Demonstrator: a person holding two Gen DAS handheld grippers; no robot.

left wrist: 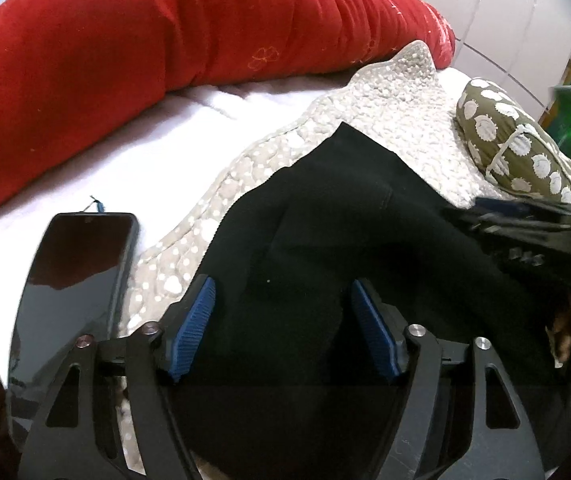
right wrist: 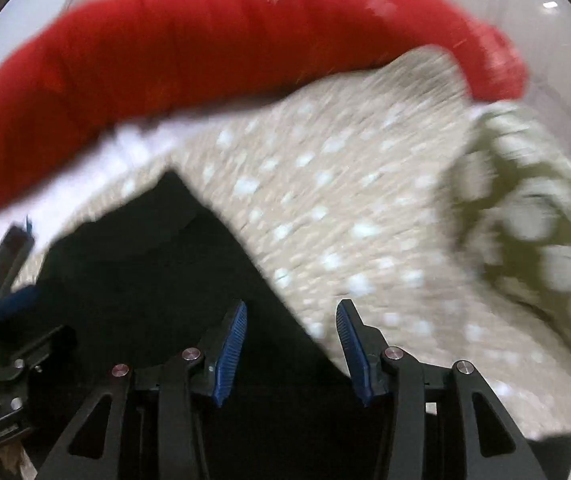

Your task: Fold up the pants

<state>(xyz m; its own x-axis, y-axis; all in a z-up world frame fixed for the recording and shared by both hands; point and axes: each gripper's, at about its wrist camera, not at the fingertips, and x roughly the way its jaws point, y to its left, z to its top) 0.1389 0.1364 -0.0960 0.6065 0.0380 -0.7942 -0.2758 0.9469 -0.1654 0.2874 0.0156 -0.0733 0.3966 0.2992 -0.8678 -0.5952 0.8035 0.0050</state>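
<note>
A home bedroom: bed with white sheet [left wrist: 97,148], red bolster [left wrist: 145,36], dotted pillow [left wrist: 525,148].

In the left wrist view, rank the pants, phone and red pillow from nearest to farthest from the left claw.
1. Pants: directly under the left claw.
2. Phone: just to its left.
3. Red pillow: across the bed, at the back.

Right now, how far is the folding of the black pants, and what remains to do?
Done: the black pants lie on the dotted beige quilt, seemingly folded over already, though layers are hard to count.
In hand: nothing. The left gripper and the right gripper stand open above the dark cloth, their pads pressing on no fabric.
Left: probably a further fold and smoothing; the phone lies beside the quilt.
</note>
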